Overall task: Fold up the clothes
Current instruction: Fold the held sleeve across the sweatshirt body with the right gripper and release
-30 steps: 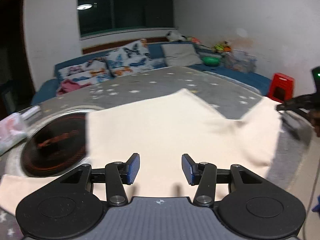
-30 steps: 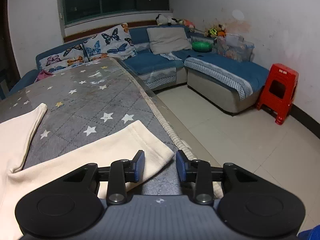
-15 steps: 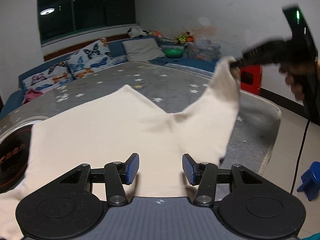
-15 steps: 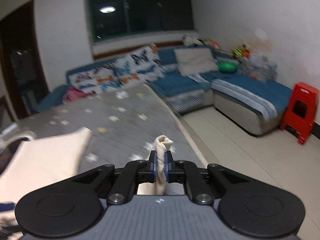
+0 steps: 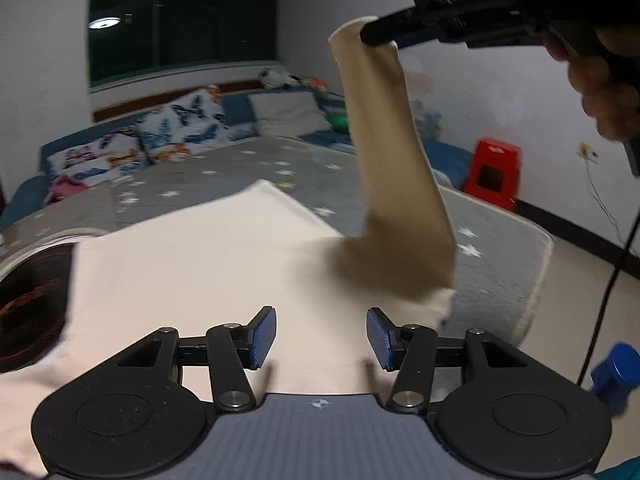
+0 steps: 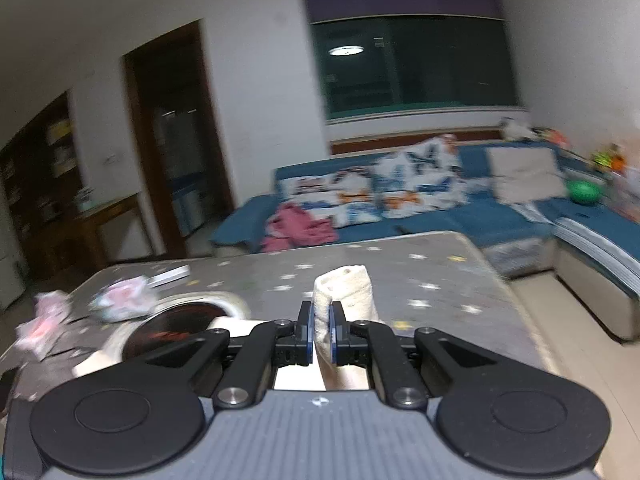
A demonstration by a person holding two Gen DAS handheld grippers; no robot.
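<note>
A cream long-sleeved garment (image 5: 192, 280) lies spread on the grey star-patterned table cover (image 5: 492, 248). Its right sleeve (image 5: 392, 160) is pulled up off the table and hangs in the air. My right gripper (image 5: 370, 34) is high at the upper right, shut on the sleeve's cuff (image 6: 344, 292); the right wrist view shows the cuff pinched between the blue pads (image 6: 321, 332). My left gripper (image 5: 321, 338) hovers low over the garment's near edge. Its jaws are opening, and nothing is between them.
A round black and red disc (image 5: 28, 308) sits on the table to the left, partly under the garment. Pink and white bundles (image 6: 124, 296) lie at the table's far left. The table's right edge (image 5: 538, 280) drops to the floor, with a red stool (image 5: 494, 172) and a blue sofa (image 6: 500, 220) beyond.
The right gripper closed on the sleeve cuff, then raised it high and swung it leftwards over the garment. The left gripper shifted slightly over the near edge.
</note>
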